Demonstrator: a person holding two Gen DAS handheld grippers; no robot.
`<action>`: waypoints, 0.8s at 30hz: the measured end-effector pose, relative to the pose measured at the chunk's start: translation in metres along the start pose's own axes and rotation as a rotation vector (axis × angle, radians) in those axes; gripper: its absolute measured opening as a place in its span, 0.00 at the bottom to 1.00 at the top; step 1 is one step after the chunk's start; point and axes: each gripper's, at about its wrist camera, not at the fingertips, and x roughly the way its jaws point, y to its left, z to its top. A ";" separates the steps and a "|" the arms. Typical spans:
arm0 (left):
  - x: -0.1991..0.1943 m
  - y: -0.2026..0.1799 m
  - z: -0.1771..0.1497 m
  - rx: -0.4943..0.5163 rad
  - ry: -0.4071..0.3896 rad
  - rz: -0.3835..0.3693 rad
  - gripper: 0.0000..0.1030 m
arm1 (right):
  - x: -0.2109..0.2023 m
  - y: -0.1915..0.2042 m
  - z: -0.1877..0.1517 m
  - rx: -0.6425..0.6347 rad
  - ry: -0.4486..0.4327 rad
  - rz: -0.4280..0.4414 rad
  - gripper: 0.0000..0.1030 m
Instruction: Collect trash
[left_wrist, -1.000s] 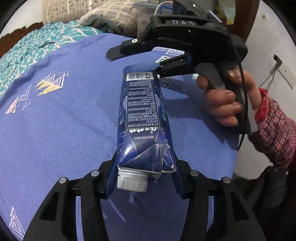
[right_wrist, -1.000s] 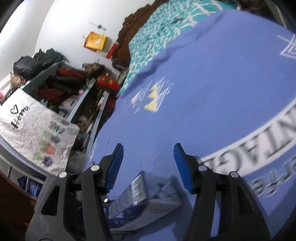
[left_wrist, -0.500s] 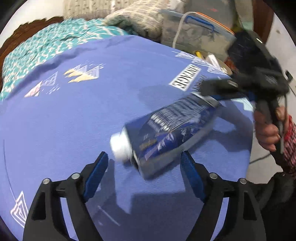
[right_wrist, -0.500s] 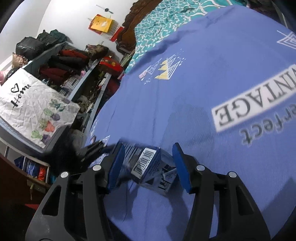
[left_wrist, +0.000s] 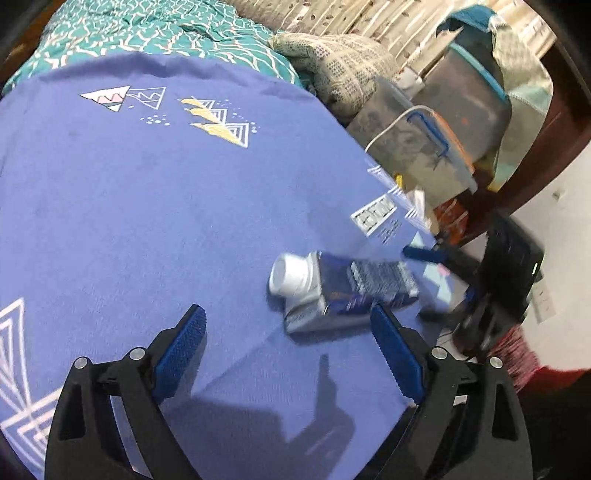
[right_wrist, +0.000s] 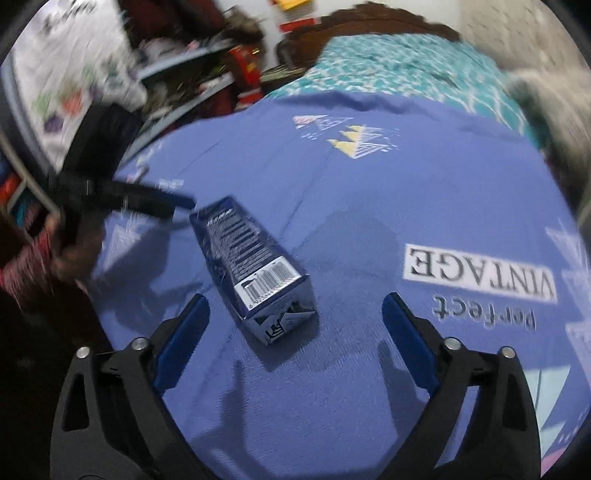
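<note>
While both pairs of jaws stand wide with nothing pressed between their blue pads, the dark blue drink carton lies on its side on the purple printed blanket, free of either tool. Seen from the left wrist, the left gripper has just been opening, and the carton rests just ahead of its right finger, white screw cap pointing toward the middle of the blanket. Seen from the right wrist, the right gripper has likewise just been opening; the carton's flat bottom end with its barcode lies between and slightly beyond the fingertips, touching neither. Past the carton in that view, the other tool's black fingers reach in from the left, gripped by a hand with a red checked sleeve. Farther off, the blanket shows a "VINTAGE" print and small triangle motifs, then a teal patterned bedspread. Beyond the bed edge in the left view sit clear plastic storage boxes, blurred.
</note>
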 end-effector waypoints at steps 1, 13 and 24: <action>0.005 0.001 0.006 -0.033 0.008 -0.024 0.85 | 0.006 0.002 0.000 -0.032 0.010 -0.011 0.91; 0.033 -0.012 0.014 -0.034 0.025 -0.081 0.68 | 0.029 0.032 -0.008 -0.164 0.020 -0.063 0.58; 0.027 -0.011 0.020 -0.037 0.004 -0.089 0.68 | 0.026 0.042 -0.004 -0.141 -0.029 -0.078 0.56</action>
